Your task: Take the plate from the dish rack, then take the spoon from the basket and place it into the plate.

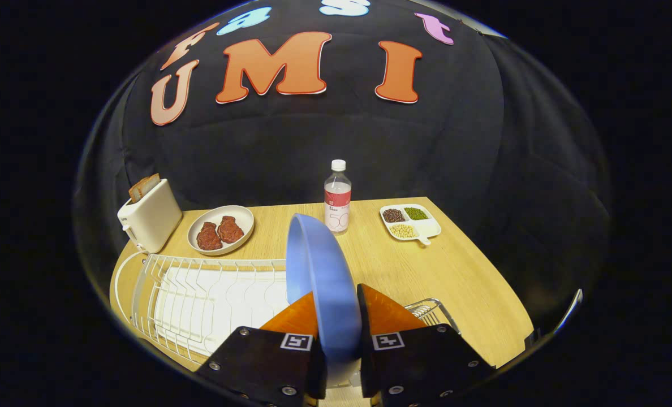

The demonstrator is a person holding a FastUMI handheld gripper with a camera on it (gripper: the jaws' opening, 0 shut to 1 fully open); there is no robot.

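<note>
The light wooden counter (426,271) carries everything; on it, beside the tool, lies the white wire dish rack (200,299) with a white tray under its bars; the round, smooth blue plate (319,277) stands on edge, upright and slightly tilted, its rim clamped between both fingers of the tool (337,316), which is closed narrow on it and points forward over the counter; a metal wire basket (429,310) peeks out just beside the other finger; beyond stand a white toaster (150,221) holding bread, a white oval dish (221,229) with two reddish meat pieces, a clear plastic bottle (337,199) with a white cap, and a small white divided tray (410,221) of dark, green and pale beans.
</note>
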